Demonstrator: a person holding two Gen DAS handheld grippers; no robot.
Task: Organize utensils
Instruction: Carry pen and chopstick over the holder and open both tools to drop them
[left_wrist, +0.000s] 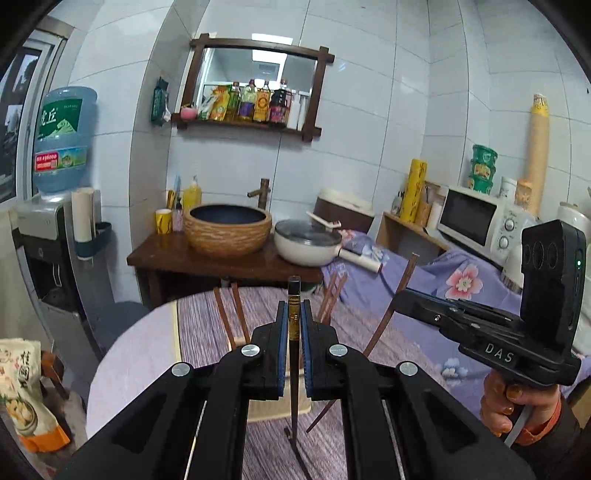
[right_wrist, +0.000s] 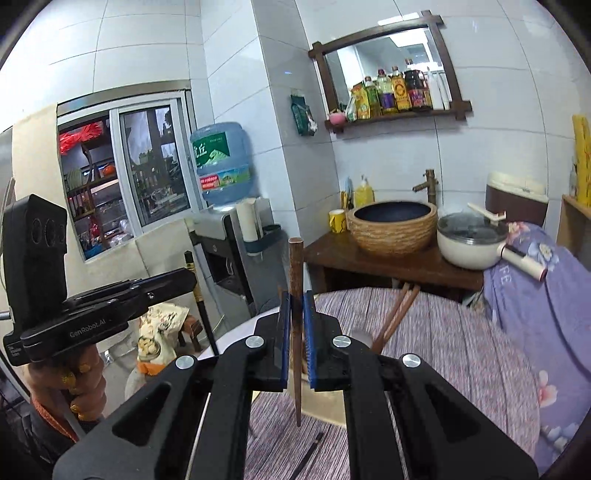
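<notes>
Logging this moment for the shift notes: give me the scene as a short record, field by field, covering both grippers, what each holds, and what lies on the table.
left gripper: shut on a black chopstick, held upright
right gripper: shut on a brown chopstick, held upright, tip hanging above the mat
table: round, covered by a striped purple mat
loose on mat: more brown chopsticks at the far side, one dark chopstick near the front
behind table: wooden counter with basin sink and white pot
</notes>
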